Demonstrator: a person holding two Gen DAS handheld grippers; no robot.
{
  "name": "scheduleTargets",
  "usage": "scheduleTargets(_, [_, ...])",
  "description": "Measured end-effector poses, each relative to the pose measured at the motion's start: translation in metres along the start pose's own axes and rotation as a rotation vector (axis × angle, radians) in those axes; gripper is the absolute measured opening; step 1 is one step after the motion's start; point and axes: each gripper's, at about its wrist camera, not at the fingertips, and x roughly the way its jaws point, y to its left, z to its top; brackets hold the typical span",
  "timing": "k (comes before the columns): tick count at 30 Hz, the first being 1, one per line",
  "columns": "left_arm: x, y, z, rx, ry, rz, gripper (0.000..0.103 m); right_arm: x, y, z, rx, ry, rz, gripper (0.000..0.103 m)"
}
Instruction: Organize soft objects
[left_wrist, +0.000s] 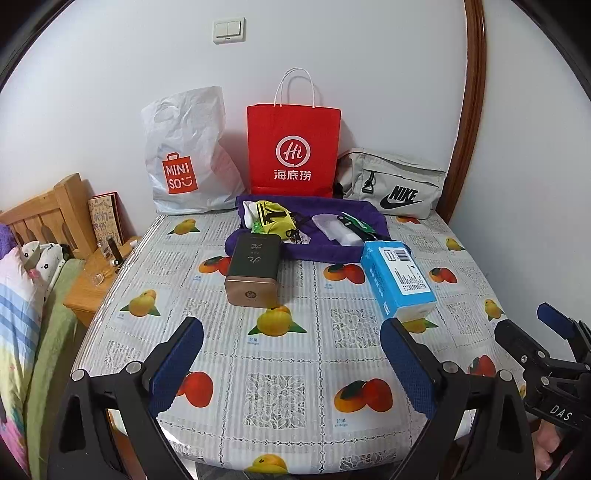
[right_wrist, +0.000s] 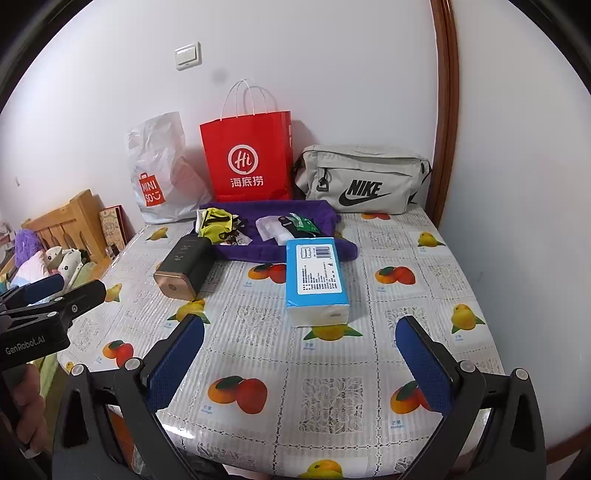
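A table (left_wrist: 280, 369) under a fruit-print cloth stands against a white wall, a bed to its left. Along the far edge a white plastic bag (left_wrist: 184, 155), a red paper bag (left_wrist: 293, 147) and a grey waist bag (left_wrist: 391, 181) lean on the wall, probably so they stay upright and open to reach. Just in front, a purple cloth (left_wrist: 325, 251) lies spread with a yellow pouch (left_wrist: 271, 218) and white packets on it, seemingly as a gathering spot. A blue tissue pack (left_wrist: 397, 280) and a dark tin (left_wrist: 253, 273) lie nearer, left and right of centre. The left gripper (left_wrist: 291, 365) and right gripper (right_wrist: 299, 365) hover over the near edge, jaws wide apart, holding nothing.
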Motion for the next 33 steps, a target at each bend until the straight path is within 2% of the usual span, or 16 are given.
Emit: scheduleTargets(33, [-0.0052, 0.0033, -0.0011, 0.002, -0.007, 0.010, 0.097, -0.0057, -0.0003, -0.0032, -0.003, -0.006, -0.007, 0.102])
